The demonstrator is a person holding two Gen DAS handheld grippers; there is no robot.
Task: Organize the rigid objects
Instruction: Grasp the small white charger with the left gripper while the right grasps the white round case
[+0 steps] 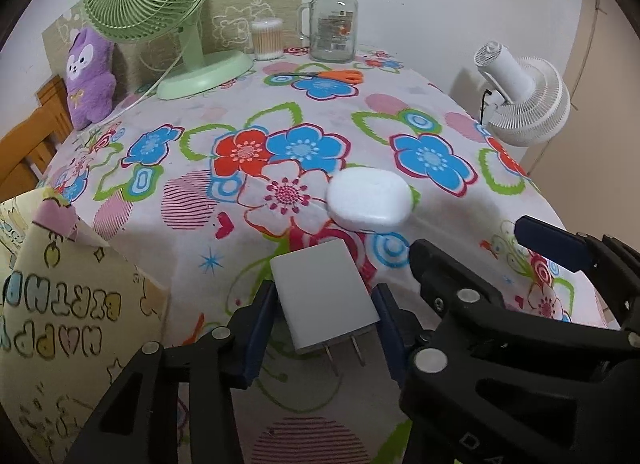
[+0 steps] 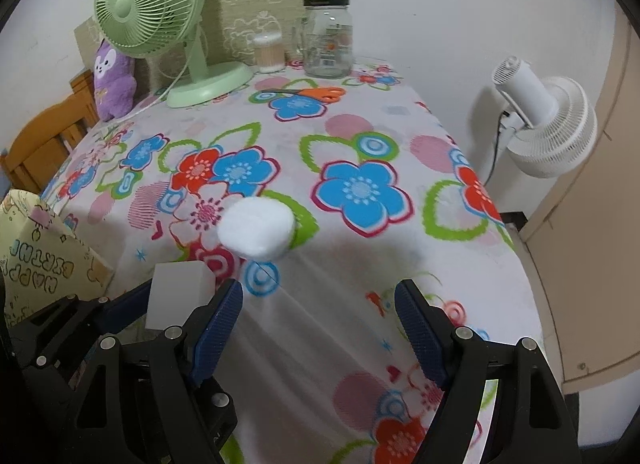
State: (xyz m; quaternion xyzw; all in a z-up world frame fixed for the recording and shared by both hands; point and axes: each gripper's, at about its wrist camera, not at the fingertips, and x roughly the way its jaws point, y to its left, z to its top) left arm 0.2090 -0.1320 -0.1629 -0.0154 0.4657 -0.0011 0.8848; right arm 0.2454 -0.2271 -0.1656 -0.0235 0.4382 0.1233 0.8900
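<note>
My left gripper (image 1: 326, 304) is shut on a white plug charger (image 1: 322, 298), held above the flowered tablecloth (image 1: 360, 136) with its two prongs pointing back at the camera. The charger also shows in the right wrist view (image 2: 176, 296), at the lower left, between the left gripper's blue fingers. A white rounded case (image 1: 370, 198) lies on the cloth just beyond the charger; it also shows in the right wrist view (image 2: 256, 230). My right gripper (image 2: 320, 304) is open and empty above the cloth, to the right of the charger and short of the white case.
A yellow gift bag (image 1: 60, 304) stands at the left edge. At the back are a green fan (image 1: 160, 4), a purple plush (image 1: 88, 80), a cotton swab tub (image 1: 267, 38), a glass jar (image 1: 334, 24) and orange scissors (image 1: 332, 75). A white fan (image 1: 520, 100) stands off the table's right.
</note>
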